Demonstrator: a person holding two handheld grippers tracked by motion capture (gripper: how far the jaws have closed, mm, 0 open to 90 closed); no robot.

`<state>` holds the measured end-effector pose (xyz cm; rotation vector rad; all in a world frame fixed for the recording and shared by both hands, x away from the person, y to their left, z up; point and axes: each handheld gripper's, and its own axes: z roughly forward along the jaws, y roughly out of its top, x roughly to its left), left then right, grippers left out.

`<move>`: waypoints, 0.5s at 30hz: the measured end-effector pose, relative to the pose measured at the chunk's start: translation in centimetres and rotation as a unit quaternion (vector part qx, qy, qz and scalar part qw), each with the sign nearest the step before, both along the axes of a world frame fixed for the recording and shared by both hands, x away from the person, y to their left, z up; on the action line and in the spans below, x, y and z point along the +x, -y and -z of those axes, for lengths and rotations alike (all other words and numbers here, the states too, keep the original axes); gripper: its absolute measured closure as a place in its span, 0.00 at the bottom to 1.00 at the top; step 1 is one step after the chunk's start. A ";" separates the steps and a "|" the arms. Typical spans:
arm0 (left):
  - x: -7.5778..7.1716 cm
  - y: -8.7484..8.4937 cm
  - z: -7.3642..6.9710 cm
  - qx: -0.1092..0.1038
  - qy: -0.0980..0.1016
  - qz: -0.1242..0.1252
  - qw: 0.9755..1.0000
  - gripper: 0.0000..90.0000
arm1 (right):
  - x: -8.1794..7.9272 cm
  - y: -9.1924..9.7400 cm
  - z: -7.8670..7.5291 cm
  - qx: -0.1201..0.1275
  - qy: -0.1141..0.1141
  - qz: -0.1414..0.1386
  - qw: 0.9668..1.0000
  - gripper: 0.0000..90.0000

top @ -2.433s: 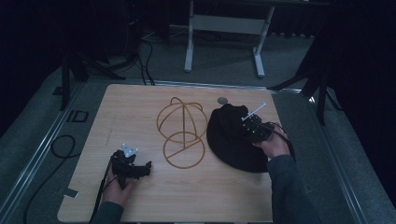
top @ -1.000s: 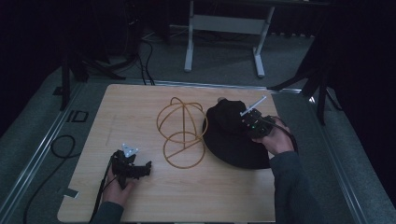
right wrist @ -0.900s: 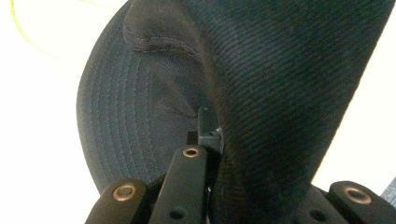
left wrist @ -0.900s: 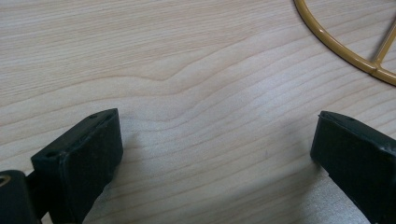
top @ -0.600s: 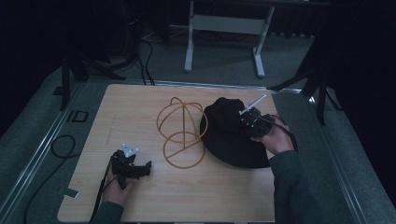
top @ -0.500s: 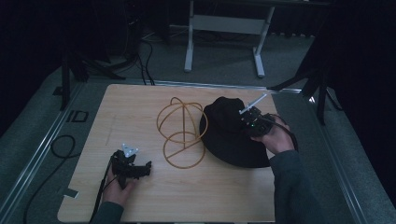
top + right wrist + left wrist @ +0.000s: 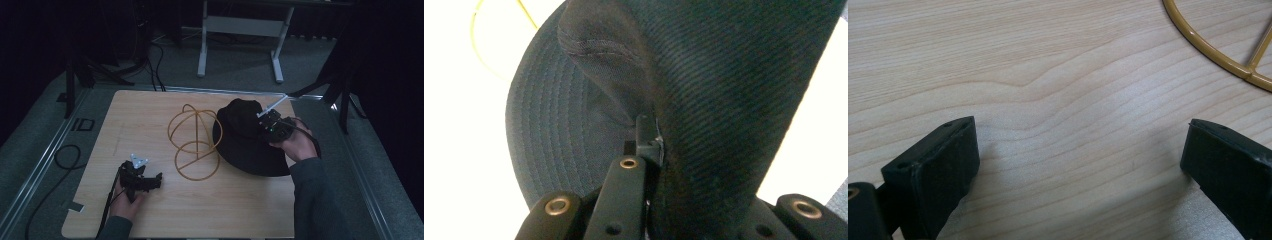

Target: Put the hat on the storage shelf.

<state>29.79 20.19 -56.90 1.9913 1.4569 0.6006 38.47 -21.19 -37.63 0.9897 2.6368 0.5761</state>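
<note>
A light wooden table (image 7: 150, 115) carries a black brimmed hat (image 7: 245, 150) on its right half and a yellow wire stand (image 7: 192, 145) just left of it, the hat's brim edge close beside the stand's hoops. The right gripper (image 7: 270, 125) sits at the hat's crown, held by the person's right hand (image 7: 297, 145), whose grey sleeve (image 7: 312, 200) comes in from the bottom. In the right gripper view the jaws are closed on a raised fold of the hat's (image 7: 724, 100) dark ribbed cloth, with the stitched brim spread below it and a thin yellow wire (image 7: 484, 30) showing at the upper left.

The left gripper (image 7: 142, 180) lies near the table's front left part, held by the left hand (image 7: 127, 202), apart from the stand. In the left gripper view its 2 black jaws stand wide apart with nothing between them, low over the bare wood grain (image 7: 1058, 100), and a curved piece of the stand's (image 7: 1213, 50) base ring crosses the upper right corner
</note>
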 end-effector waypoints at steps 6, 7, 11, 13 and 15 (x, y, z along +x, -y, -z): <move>0.0 0.0 0.0 -0.002 0.001 -0.002 1.000 0.03 | 0.0 0.1 -0.8 0.004 0.003 0.000 1.000 0.98; 0.0 0.0 0.0 -0.001 0.001 -0.001 1.000 0.03 | 0.1 0.1 -0.9 0.003 0.003 -0.001 1.000 0.98; 0.0 0.0 0.0 -0.001 0.001 -0.001 1.000 0.03 | 0.1 0.3 -1.4 0.003 0.004 -0.001 1.000 0.98; 0.0 0.0 0.0 -0.001 0.001 -0.001 1.000 0.03 | 0.1 0.3 -1.6 0.004 0.006 -0.002 1.000 0.98; 0.0 0.0 0.0 -0.001 0.001 -0.001 1.000 0.03 | 0.1 0.3 -1.7 0.004 0.006 -0.003 1.000 0.98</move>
